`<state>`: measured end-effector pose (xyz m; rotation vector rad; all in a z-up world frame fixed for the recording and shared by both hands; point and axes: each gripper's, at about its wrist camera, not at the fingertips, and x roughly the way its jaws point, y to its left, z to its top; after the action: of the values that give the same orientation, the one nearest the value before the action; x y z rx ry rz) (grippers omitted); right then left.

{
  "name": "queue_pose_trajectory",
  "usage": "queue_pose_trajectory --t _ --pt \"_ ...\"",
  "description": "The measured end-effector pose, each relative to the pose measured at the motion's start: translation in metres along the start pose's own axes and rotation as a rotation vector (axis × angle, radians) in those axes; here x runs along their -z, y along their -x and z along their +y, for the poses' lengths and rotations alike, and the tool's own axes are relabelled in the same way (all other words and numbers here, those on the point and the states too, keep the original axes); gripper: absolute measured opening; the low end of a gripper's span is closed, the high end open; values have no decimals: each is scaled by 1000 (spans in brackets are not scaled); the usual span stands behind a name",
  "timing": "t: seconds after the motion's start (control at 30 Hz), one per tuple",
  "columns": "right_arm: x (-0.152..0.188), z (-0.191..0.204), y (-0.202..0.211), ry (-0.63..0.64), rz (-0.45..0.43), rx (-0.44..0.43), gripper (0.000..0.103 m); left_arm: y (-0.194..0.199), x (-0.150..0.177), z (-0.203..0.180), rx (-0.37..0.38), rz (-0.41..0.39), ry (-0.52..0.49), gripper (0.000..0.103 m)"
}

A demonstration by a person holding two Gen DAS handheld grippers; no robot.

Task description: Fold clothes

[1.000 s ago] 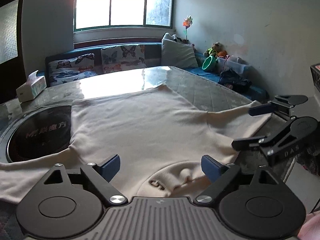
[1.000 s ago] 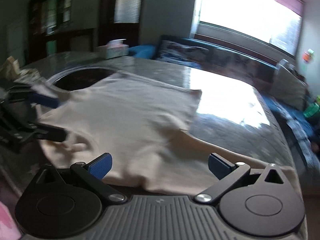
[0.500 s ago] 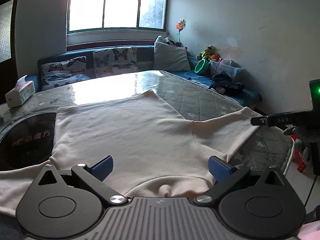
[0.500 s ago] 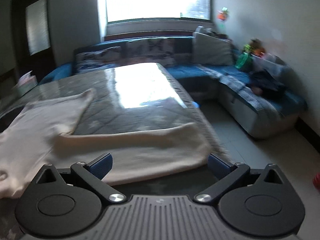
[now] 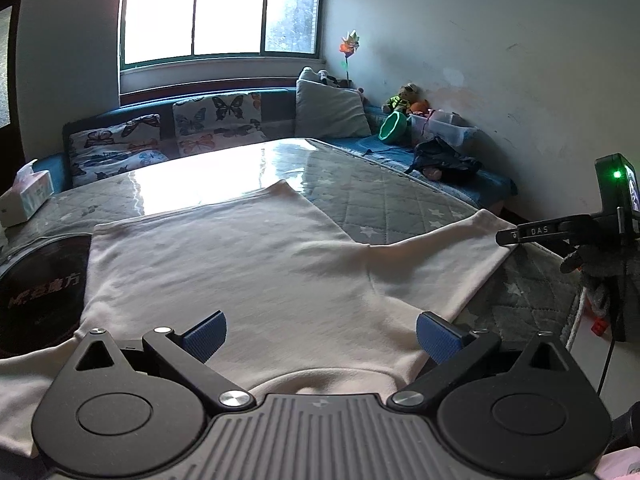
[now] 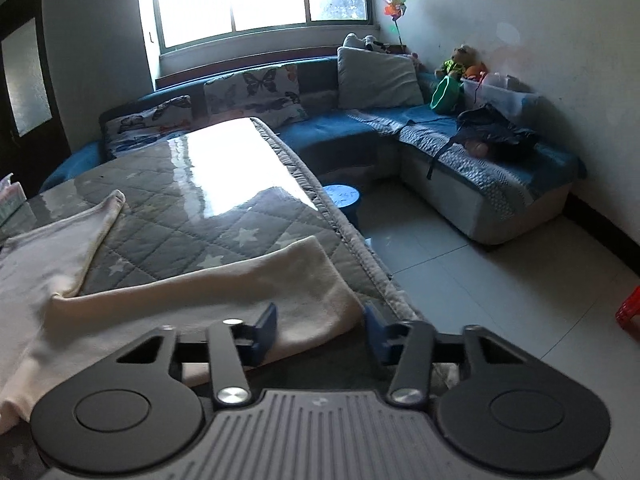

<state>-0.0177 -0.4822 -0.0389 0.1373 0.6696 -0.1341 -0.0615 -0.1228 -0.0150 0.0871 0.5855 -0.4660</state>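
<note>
Cream long-sleeved top (image 5: 240, 264) spread flat on the quilted grey table cover (image 5: 400, 208), neckline at the near edge, hem toward the far side; one sleeve (image 5: 440, 256) extends right to the table's right edge, the other runs off to the near left. Left gripper (image 5: 320, 334) above the neckline, blue fingers (image 5: 204, 336) wide apart and holding nothing. Right gripper (image 6: 320, 330) at the near right edge of the table, by the cuff end of the sleeve (image 6: 240, 292); its fingers (image 6: 266, 330) partly closed but still separated, the left one over the cuff, the right one beyond the cloth at the table edge; nothing clamped. In the left wrist view the right gripper (image 5: 520, 236) appears side-on at far right, near the cuff. Dark round plate (image 5: 40, 292) set into the table at left, partly overlapped by the top; tissue box (image 5: 26, 200) at the far left; blue corner sofa (image 6: 480, 168) with butterfly cushions (image 5: 216, 124) beyond the table, under a bright window (image 5: 220, 12).
</note>
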Motion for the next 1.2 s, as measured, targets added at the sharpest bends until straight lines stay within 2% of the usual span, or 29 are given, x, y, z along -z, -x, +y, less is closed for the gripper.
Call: queue_pose_trajectory --t 0.07,0.1,0.2,0.47,0.77,0.9,0.93,1.0,1.1,1.17,1.2 --pt "0 -2 0 -4 -5 5 24 -3 -1 -3 9 2 -10 103" --pt "0 -4 0 -11 -7 3 15 -5 -1 -6 15 3 -17 103" --pt "-3 -11 3 -47 -21 -19 9 -10 -1 -13 33 15 -42 103" --pt "-27 -10 27 -36 -132 -67 6 -22 -1 -33 110 43 -107 103" --pt "-21 -12 14 -63 -71 -55 6 -34 -3 -54 205 71 -139 103" --pt "-13 -20 7 -94 -27 -54 16 -36 -3 -55 211 77 -143 103" --pt "-11 -21 7 -99 -21 -55 24 -36 -3 -55 212 77 -141 103" --pt "-9 -21 6 -97 -16 -62 30 -35 -4 -55 214 77 -140 103" --pt "-4 -18 1 -93 0 -61 31 -34 -3 -57 224 76 -146 103" --pt "-2 -16 -1 -79 -4 -55 23 -35 -3 -59 231 76 -154 103" --pt "-2 -15 -1 -75 -5 -58 8 -35 -3 -60 233 76 -157 103"
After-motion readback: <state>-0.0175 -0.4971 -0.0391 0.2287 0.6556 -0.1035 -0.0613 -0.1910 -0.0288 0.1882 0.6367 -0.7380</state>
